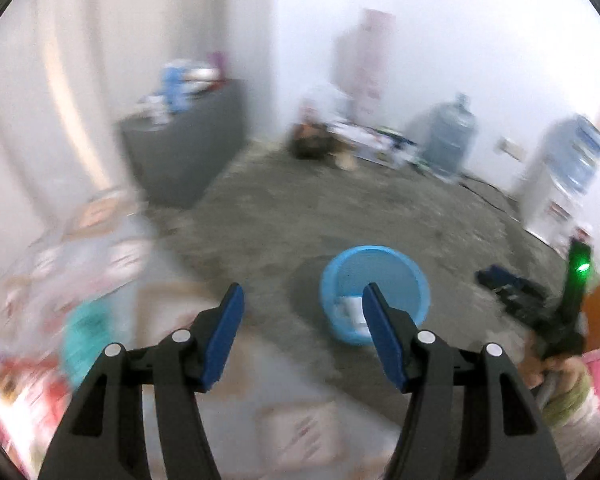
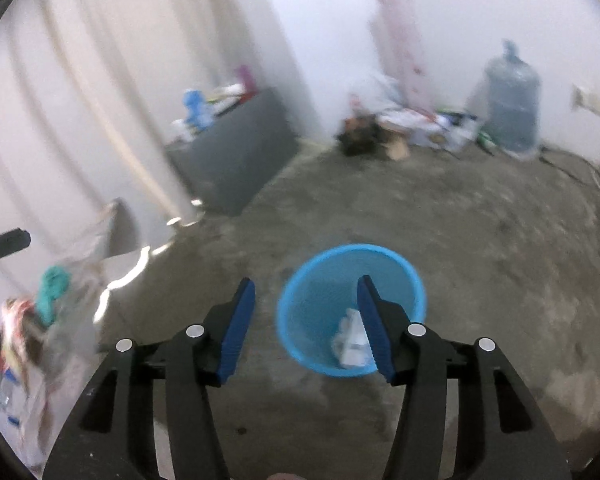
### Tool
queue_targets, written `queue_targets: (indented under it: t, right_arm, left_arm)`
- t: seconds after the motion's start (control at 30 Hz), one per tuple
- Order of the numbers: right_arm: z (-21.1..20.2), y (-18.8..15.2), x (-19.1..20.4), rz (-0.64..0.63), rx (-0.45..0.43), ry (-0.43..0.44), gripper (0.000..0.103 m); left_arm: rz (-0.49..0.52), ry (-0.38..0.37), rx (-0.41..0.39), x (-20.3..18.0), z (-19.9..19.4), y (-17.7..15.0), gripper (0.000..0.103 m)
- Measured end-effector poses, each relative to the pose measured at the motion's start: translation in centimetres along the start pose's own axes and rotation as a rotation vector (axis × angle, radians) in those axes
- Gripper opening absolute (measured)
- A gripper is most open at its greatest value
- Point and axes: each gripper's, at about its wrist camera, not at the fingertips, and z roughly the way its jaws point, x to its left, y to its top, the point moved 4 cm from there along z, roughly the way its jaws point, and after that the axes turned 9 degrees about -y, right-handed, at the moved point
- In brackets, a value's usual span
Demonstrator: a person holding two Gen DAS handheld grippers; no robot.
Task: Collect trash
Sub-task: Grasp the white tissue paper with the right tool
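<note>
Right wrist view gives you the blue trash basket (image 2: pixel 350 312) standing upright on the grey concrete floor (image 2: pixel 480 240), with crumpled white paper (image 2: pixel 350 340) lying at its bottom. Your right gripper (image 2: pixel 306 292) points down at it with its jaws apart and nothing between the blue pads; the right-hand pad overlaps the basket's inside, the left-hand one sits just beside its rim.

Left wrist view shows the same basket (image 1: pixel 376 292) on the floor, the white scrap (image 1: pixel 350 312) inside. Your left gripper (image 1: pixel 304 300) also has its jaws apart and empty, the basket showing between and behind the right-hand finger.

Around it, a dark grey cabinet (image 2: pixel 236 160) stands against the curtain with clutter on top, a pile of litter (image 2: pixel 400 128) lies along the far wall, and a large water bottle (image 2: pixel 512 104) stands near it. Nothing lies between you and the basket.

Only the left view shows the water dispenser (image 1: pixel 564 176) at the right, dark cloth (image 1: pixel 512 288) on the floor and your other gripper's body with its green light (image 1: pixel 580 268). It is heavily blurred at the left, where a clear bag of mixed rubbish (image 1: pixel 80 264) sits; the right view shows that bag (image 2: pixel 56 312) more sharply
</note>
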Motion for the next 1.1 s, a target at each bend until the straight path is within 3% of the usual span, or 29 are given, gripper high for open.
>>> queue_targets:
  t: [0.07, 0.17, 0.3, 0.4, 0.57, 0.7, 0.9, 1.1]
  right_arm:
    - [-0.9, -0.1, 2.3, -0.042, -0.008, 0.065, 0.051]
    - [-2.0, -1.1, 6.6, -0.106, 0.02, 0.194, 0.051]
    - [-3.0, -3.8, 12.3, -0.212, 0.094, 0.327, 0.051]
    - [-3.8, -5.9, 15.5, -0.252, 0.159, 0.413, 0.05]
    - [-5.9, -9.5, 21.2, -0.354, 0.26, 0.533, 0.035]
    - [-7.5, -11.7, 24.2, -0.433, 0.319, 0.603, 0.025]
    - [-7.8, -14.7, 27.5, -0.515, 0.42, 0.6, 0.014]
    - [-6.1, -17.0, 29.1, -0.563, 0.522, 0.543, 0.008]
  left_arm:
    - [-0.051, 0.12, -0.023, 3.3, -3.9, -2.6, 0.06]
    - [-0.158, 0.234, -0.046, 7.3, -8.7, -6.5, 0.06]
    - [-0.291, 0.319, -0.097, 10.1, -13.7, -11.6, 0.06]
    - [-0.344, 0.32, -0.13, 9.7, -15.0, -15.1, 0.06]
    - [-0.362, 0.312, -0.111, 9.4, -15.0, -20.5, 0.06]
    - [-0.371, 0.294, -0.097, 9.0, -14.5, -22.8, 0.052]
    - [-0.459, 0.24, -0.075, 10.7, -13.3, -25.2, 0.027]
    - [-0.538, 0.164, -0.018, 11.6, -10.8, -27.4, 0.014]
